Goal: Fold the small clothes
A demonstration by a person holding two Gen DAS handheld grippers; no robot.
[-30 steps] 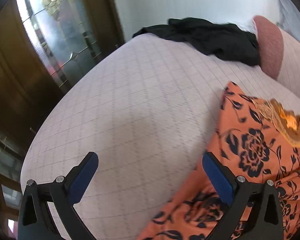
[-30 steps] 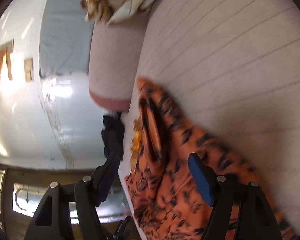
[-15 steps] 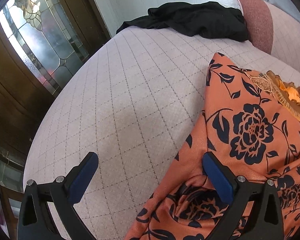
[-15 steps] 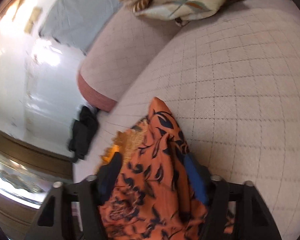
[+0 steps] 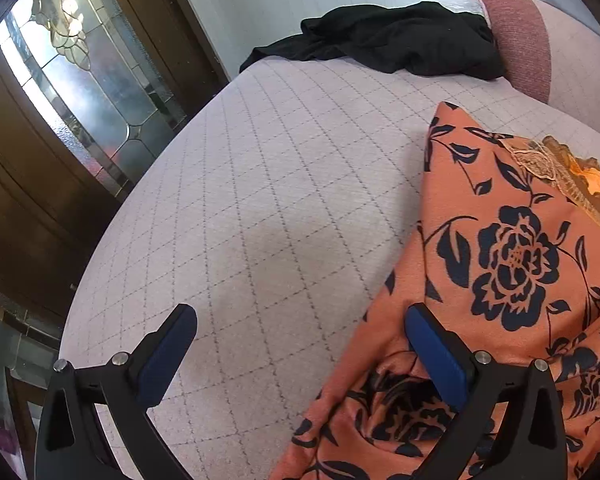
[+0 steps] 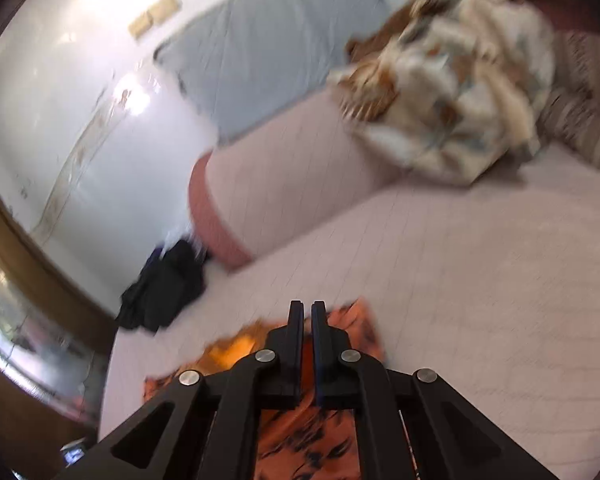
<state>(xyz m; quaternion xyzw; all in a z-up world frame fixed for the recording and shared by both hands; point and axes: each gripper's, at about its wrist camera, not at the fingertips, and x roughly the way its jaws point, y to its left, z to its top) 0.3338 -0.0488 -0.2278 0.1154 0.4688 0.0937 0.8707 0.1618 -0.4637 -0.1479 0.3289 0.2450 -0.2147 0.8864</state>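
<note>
The orange floral garment [image 5: 512,264] is not yet folded, by the look of it: it lies loosely spread on the quilted bed [image 5: 284,208], with rumpled folds bunched close under the left hand-held gripper [image 5: 300,344] and no neat edges anywhere. The task seems to be at its start, with one grasp made and every fold left to do.

The cloth is salmon-orange with dark navy roses and leafy stems, and has a gold lace trim [image 5: 572,176] at its neckline. It looks thin and limp.

In the left wrist view it lies ahead and to the right, one blue pad resting over its edge; those jaws stand wide with nothing gripped. The right hand-held gripper [image 6: 306,312] has its jaws pressed almost together, orange cloth showing between and below them, apparently pinched.

Farther ahead lie a black garment [image 5: 388,40] and a cream patterned cloth [image 6: 452,96].
</note>
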